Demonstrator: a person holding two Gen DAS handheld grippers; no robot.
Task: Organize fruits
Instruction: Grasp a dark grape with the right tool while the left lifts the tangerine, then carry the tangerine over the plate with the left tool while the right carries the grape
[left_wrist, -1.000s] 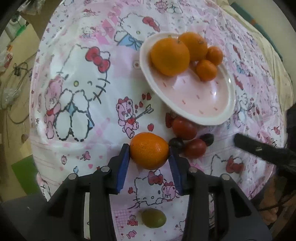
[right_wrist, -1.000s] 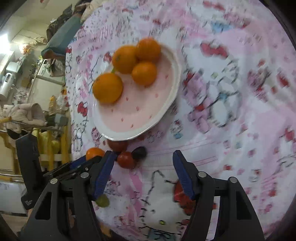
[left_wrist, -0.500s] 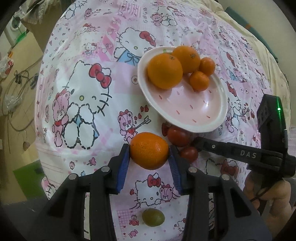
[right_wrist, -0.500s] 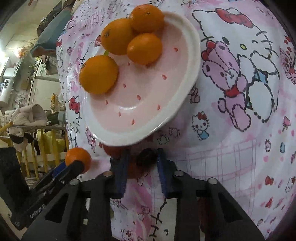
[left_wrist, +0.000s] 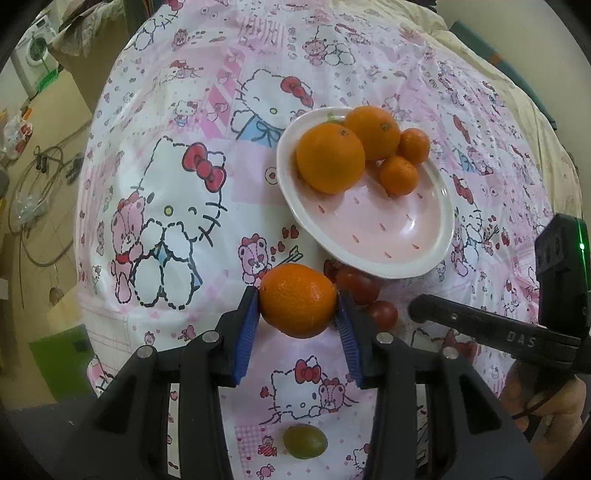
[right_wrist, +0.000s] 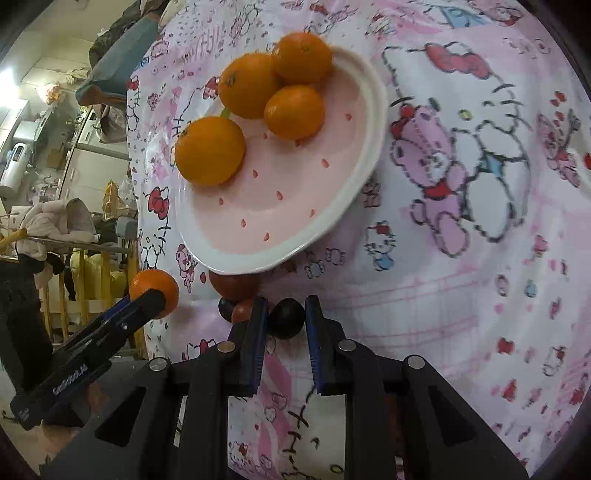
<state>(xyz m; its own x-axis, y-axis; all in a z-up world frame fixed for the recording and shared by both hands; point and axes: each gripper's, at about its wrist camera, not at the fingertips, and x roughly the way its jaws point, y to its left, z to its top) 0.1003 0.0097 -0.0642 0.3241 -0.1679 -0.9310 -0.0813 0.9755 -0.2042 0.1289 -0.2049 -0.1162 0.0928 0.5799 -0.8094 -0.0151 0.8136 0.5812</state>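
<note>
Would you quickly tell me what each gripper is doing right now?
Left gripper: closed on an orange.
Right gripper: closed on a small dark round fruit.

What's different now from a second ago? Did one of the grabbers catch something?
Yes. The right gripper was open a second ago, off to the side of the small fruits. It moved in toward the plate and shut on the dark round fruit. The left gripper kept its hold on the orange. The four oranges on the plate and the green fruit stayed put.
</note>
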